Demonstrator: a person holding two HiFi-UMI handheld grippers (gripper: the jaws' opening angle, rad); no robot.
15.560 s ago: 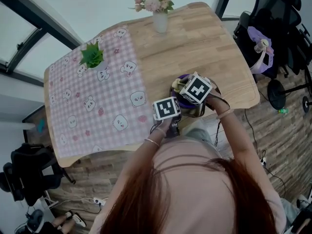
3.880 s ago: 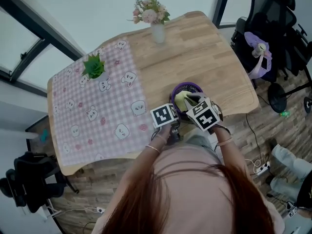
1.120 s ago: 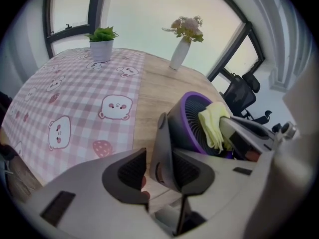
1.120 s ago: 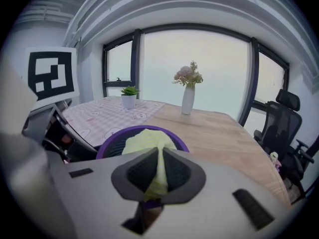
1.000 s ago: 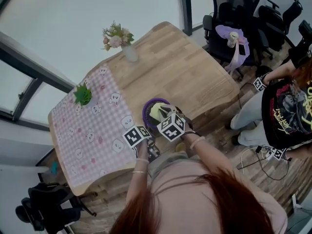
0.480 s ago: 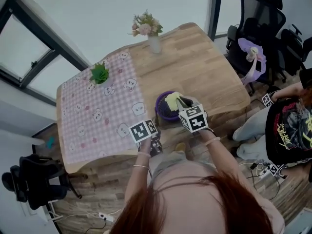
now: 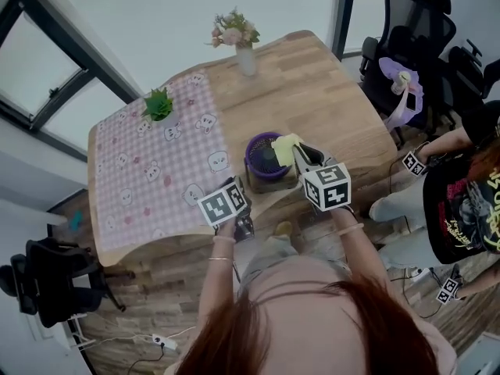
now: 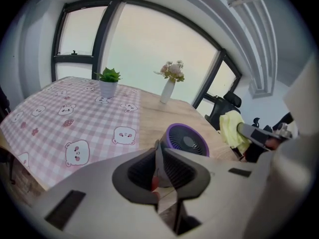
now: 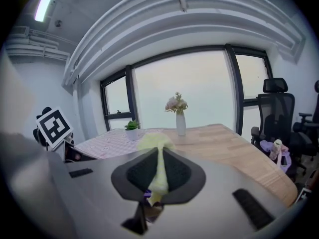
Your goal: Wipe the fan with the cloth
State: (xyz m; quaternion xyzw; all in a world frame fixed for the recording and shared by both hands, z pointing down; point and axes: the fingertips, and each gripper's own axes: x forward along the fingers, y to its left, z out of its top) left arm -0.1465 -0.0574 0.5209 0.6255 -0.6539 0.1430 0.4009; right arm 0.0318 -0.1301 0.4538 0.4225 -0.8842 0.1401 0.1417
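Note:
A small purple fan (image 7: pixel 264 156) stands near the front edge of the wooden table (image 7: pixel 336 100). My right gripper (image 7: pixel 297 151) is shut on a yellow cloth (image 7: pixel 285 148), held up beside the fan's right rim. In the right gripper view the cloth (image 9: pixel 155 142) is pinched between the jaws of that gripper (image 9: pixel 159 159). My left gripper (image 7: pixel 233 184) hovers to the fan's front left. Its jaws are closing with nothing between them. In the left gripper view, that gripper (image 8: pixel 157 151) points at the fan (image 8: pixel 187 141), with the cloth (image 8: pixel 230 129) to the right.
A pink checked tablecloth (image 7: pixel 144 182) covers the table's left half, with a potted plant (image 7: pixel 159 105) on it. At the far edge stands a vase of flowers (image 7: pixel 244 56). To the right are office chairs (image 7: pixel 422 45) and another person (image 7: pixel 469 201).
Both grippers have risen. The right one has lifted the cloth off the fan's face toward its right side. The left one has drawn back from the fan.

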